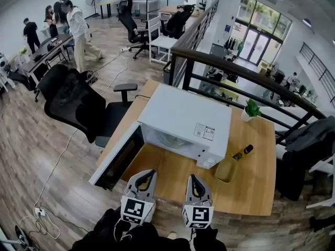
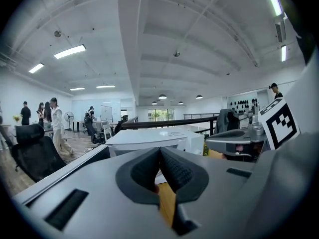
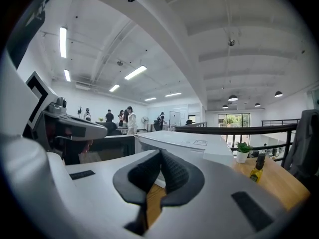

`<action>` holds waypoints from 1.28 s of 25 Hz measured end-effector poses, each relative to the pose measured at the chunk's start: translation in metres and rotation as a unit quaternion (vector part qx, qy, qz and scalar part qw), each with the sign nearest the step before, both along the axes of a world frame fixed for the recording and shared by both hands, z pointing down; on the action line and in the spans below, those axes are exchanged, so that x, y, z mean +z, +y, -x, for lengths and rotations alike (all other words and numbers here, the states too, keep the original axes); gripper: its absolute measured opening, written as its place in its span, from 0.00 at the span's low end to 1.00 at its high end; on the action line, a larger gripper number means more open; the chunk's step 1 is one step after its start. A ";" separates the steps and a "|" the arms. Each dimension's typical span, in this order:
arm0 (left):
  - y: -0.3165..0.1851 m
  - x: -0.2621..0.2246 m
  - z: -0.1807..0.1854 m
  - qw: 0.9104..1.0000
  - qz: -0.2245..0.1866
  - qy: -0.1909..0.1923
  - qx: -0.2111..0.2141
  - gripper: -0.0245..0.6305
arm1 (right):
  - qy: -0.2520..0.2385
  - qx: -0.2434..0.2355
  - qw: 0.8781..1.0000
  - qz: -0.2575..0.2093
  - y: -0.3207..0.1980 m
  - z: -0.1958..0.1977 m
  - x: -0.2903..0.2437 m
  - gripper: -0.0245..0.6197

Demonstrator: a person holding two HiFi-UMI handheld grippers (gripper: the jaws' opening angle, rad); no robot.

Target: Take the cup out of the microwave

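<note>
A white microwave (image 1: 186, 122) stands on the wooden table (image 1: 256, 192), its door (image 1: 118, 163) swung open to the left. In its cavity I make out only a pale round shape. An olive-yellow cup (image 1: 226, 169) stands on the table by the microwave's front right corner. My left gripper (image 1: 150, 172) and right gripper (image 1: 192, 178) hover side by side at the table's near edge, in front of the microwave. Both are shut and hold nothing, which the left gripper view (image 2: 160, 151) and the right gripper view (image 3: 160, 153) confirm. The cup is hidden in both gripper views.
A dark bottle with a yellow label (image 1: 243, 151) lies or leans behind the cup, and a small potted plant (image 1: 252, 110) stands at the table's far edge. A black office chair (image 1: 78, 106) sits left of the table. A dark railing (image 1: 235, 69) runs behind it. People stand far off.
</note>
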State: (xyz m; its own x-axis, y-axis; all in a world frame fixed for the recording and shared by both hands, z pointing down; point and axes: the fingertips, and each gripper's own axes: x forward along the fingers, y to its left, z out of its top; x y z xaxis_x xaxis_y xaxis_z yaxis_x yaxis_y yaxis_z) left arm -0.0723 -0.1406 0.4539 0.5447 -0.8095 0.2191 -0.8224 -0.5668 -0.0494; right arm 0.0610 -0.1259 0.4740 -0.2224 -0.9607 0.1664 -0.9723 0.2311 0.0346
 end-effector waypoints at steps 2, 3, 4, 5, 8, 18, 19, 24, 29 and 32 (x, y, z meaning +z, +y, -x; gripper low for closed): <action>-0.013 0.006 0.002 1.000 0.004 -0.002 0.006 0.07 | -0.001 0.005 1.000 0.002 -0.013 0.003 0.006 0.06; -0.020 0.009 0.003 1.000 0.006 -0.002 0.009 0.07 | -0.001 0.009 1.000 0.005 -0.019 0.004 0.010 0.06; -0.026 0.012 0.004 1.000 0.009 -0.002 0.012 0.07 | -0.001 0.012 1.000 0.007 -0.025 0.005 0.013 0.06; -0.033 0.015 0.004 1.000 0.011 -0.003 0.015 0.07 | -0.001 0.014 1.000 0.009 -0.032 0.007 0.016 0.06; -0.053 0.025 0.006 1.000 0.017 -0.006 0.024 0.07 | -0.002 0.020 1.000 0.014 -0.050 0.011 0.027 0.06; -0.121 0.065 0.008 0.998 0.038 -0.012 0.052 0.07 | 0.007 0.038 0.998 0.041 -0.111 0.026 0.072 0.06; -0.127 0.070 0.009 0.998 0.040 -0.012 0.054 0.07 | 0.008 0.039 0.998 0.044 -0.117 0.027 0.077 0.06; -0.156 0.090 0.011 0.997 0.052 -0.011 0.060 0.07 | 0.008 0.047 0.997 0.057 -0.144 0.032 0.101 0.06; -0.177 0.105 0.009 0.996 0.064 -0.007 0.063 0.07 | 0.003 0.053 0.997 0.064 -0.169 0.033 0.118 0.06; -0.185 0.112 0.009 0.996 0.068 -0.007 0.063 0.07 | -0.003 0.052 0.996 0.066 -0.182 0.034 0.127 0.12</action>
State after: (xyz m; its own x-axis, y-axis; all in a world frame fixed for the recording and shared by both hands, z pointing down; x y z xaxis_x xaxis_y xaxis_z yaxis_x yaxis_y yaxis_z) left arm -0.0814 -0.3253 0.5659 0.6367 -0.6968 0.3303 -0.7438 -0.6680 0.0247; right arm 0.0267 -0.3082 0.6008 -0.1242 -0.9483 0.2920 -0.9913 0.1314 0.0053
